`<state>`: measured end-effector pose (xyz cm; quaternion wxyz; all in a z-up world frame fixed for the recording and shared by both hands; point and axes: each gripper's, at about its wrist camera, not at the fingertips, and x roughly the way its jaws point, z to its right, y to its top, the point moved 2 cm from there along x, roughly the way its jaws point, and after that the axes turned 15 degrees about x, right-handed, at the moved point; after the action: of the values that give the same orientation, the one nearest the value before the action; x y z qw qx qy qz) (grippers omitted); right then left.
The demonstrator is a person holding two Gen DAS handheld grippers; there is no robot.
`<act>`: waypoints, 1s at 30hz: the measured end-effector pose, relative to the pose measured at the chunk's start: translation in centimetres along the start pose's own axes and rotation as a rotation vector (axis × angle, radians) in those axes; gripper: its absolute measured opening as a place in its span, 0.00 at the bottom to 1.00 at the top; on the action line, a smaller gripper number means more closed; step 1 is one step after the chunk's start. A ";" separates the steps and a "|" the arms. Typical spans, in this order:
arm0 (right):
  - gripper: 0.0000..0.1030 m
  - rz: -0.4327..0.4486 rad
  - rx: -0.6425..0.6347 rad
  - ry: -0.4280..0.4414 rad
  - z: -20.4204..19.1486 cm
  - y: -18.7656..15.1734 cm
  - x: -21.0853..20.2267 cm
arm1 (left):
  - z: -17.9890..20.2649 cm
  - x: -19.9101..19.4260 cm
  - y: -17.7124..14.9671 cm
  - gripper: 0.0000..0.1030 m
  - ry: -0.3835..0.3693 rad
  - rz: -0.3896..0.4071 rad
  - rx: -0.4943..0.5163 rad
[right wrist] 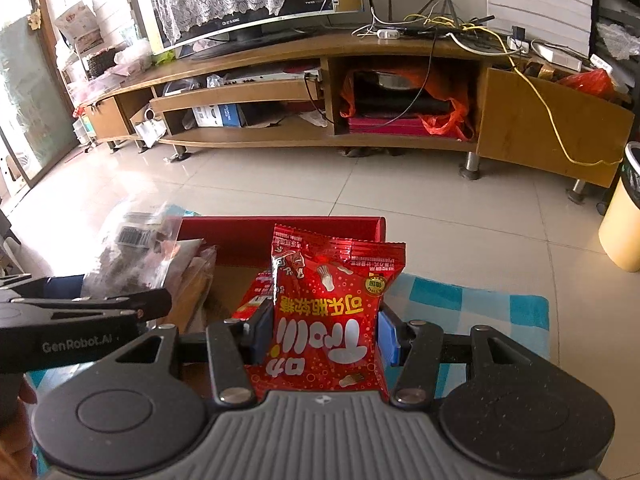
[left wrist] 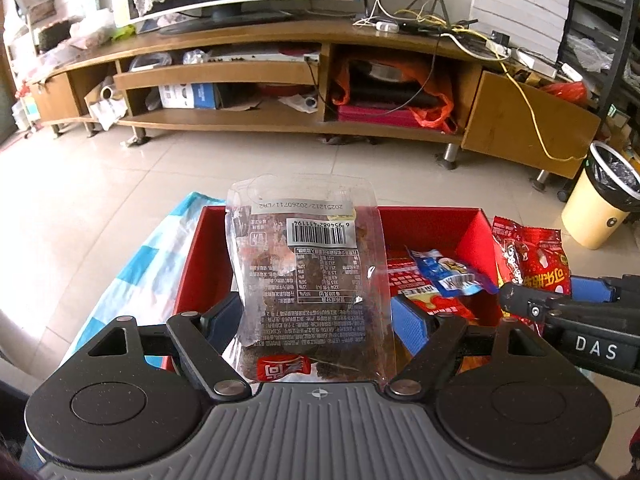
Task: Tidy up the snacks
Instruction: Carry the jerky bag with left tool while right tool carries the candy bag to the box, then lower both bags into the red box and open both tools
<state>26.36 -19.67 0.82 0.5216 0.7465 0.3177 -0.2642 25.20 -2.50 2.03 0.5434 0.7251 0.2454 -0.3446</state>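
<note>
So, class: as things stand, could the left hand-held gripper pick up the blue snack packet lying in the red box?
Probably not yet. The left hand-held gripper is already shut on a clear snack bag, so it has no free grip. The blue packet lies uncovered in the red box.

A pale tiled floor [left wrist: 120, 184] was lit by daylight from a glass door [right wrist: 28, 112] at the left. A long wooden TV cabinet [left wrist: 280, 40] stood along the far wall, with a monitor [right wrist: 248, 4] draped in lace and tangled cables [left wrist: 432, 24] on top. A cream waste bin [left wrist: 600, 204] was placed at the right.
</note>
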 end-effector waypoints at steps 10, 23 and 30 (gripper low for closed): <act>0.51 -0.038 -0.016 -0.009 -0.3 0.1 2.5 | 0.0 2.4 0.4 0.83 0.031 -0.033 0.011; 0.52 -0.065 -0.009 -0.006 0.1 -0.1 3.1 | -0.2 2.8 0.3 0.92 0.015 -0.050 -0.001; 0.56 -0.052 -0.009 -0.006 0.2 -0.1 2.6 | -0.2 2.5 0.5 0.94 0.015 -0.043 -0.006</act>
<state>27.99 -19.33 -1.18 0.5190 0.7347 0.3365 -0.2786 27.22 -2.46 0.46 0.5360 0.7206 0.2663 -0.3501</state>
